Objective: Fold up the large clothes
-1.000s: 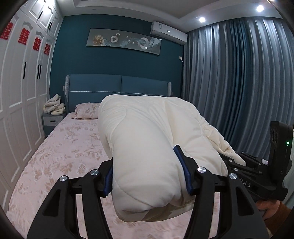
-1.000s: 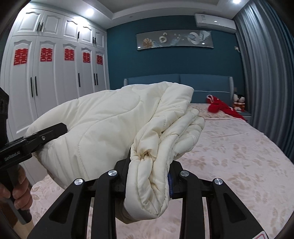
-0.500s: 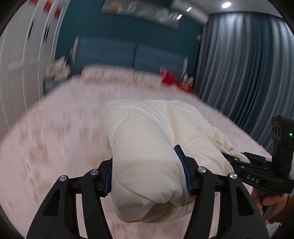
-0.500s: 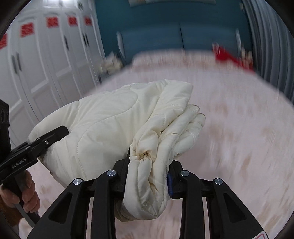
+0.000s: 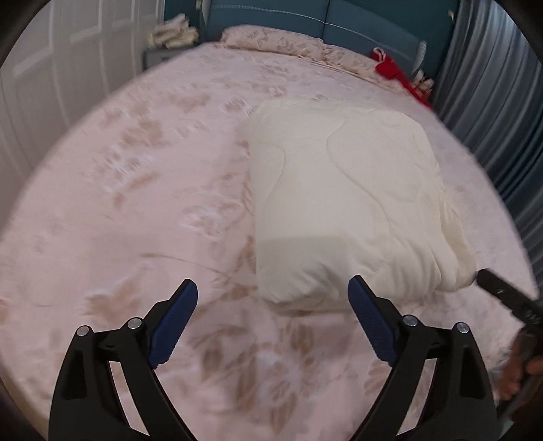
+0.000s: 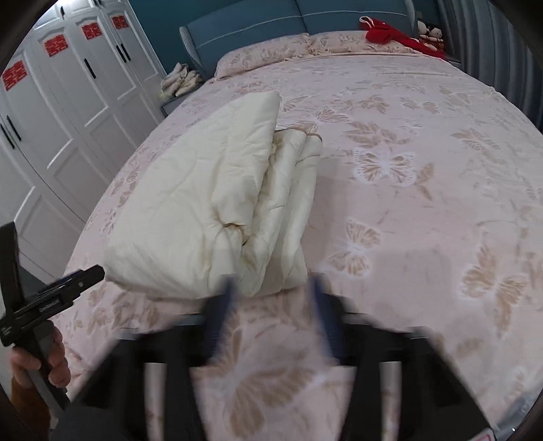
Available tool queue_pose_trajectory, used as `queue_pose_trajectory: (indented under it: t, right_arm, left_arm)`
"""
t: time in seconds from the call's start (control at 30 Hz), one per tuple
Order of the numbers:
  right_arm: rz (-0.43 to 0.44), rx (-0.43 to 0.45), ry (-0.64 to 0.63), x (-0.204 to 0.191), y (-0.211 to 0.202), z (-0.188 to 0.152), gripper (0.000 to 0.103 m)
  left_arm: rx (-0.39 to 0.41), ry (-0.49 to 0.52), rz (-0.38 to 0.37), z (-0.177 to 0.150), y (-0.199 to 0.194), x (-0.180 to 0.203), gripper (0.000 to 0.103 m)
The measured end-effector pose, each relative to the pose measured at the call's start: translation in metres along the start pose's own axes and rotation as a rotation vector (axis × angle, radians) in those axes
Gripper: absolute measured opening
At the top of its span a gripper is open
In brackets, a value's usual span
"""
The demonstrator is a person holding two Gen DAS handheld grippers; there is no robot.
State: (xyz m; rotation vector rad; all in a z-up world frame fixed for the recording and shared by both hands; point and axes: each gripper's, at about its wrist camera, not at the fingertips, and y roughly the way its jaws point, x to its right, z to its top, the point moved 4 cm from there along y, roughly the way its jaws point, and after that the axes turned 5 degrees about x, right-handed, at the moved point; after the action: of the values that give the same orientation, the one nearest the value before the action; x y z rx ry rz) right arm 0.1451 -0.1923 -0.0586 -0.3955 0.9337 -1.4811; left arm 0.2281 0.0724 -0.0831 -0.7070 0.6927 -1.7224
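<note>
The folded cream quilt [image 5: 342, 203] lies on the pink butterfly-patterned bed [image 5: 135, 203], right of centre in the left wrist frame and left of centre in the right wrist frame. The left tool [image 5: 273, 315] hangs spread wide and empty at lower centre. The right tool [image 6: 271, 315], blurred, stands parted with nothing between its blue pads. A red garment [image 6: 387, 34] sits at the top near the headboard [image 6: 271, 20].
</note>
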Motion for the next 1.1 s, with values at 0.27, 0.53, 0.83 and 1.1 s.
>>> queue_pose_trajectory:
  t: [0.27, 0.53, 0.83, 1.1]
  right_arm:
    - [-0.092, -0.015, -0.144, -0.048, 0.009, 0.031, 0.010]
    - [-0.219, -0.111, -0.136, -0.039, 0.055, 0.031, 0.010]
    - [-0.249, -0.185, -0.120, -0.030, 0.089, 0.013, 0.011]
    - [-0.251, -0.219, -0.113, -0.027, 0.110, 0.006, 0.011]
  left_arm:
    - [-0.020, 0.054, 0.144, 0.019, -0.011, 0.053, 0.078]
    - [-0.113, 0.015, 0.136, 0.014, 0.023, 0.068, 0.071]
    - [-0.153, 0.021, 0.154, -0.001, 0.041, 0.069, 0.072]
    - [-0.168, 0.029, 0.170, -0.009, 0.051, 0.070, 0.073]
